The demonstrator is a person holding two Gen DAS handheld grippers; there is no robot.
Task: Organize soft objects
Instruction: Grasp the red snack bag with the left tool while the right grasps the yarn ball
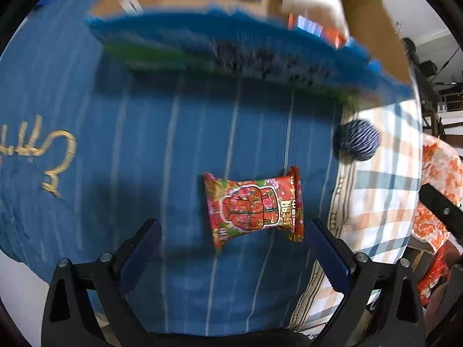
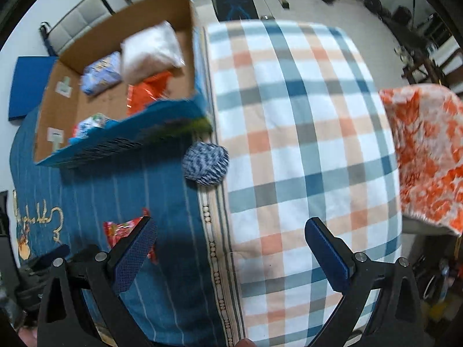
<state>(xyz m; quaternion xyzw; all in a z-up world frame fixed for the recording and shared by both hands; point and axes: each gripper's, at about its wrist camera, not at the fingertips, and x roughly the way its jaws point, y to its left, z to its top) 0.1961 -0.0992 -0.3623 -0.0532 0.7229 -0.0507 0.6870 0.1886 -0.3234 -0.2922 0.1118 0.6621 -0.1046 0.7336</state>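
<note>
red floral snack packet (image 1: 254,206), puffy, flat on blue cloth (image 1: 115,173).

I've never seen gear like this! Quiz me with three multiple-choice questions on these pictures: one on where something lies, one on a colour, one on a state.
1. Where does the yarn ball lie?
A. inside the cardboard box
B. at the seam between the blue blanket and the plaid blanket
C. on the floor

2. What is the snack packet's main colour?
A. red
B. yellow
C. black

3. How is the left hand-held gripper?
A. shut on the packet
B. shut on the ball
C. open, holding nothing

Answers:
1 B, it straddles both blankets beside the cardboard box.
2 A, red with a floral print.
3 C, its fingers are spread wide, the packet lying beyond them.
</note>
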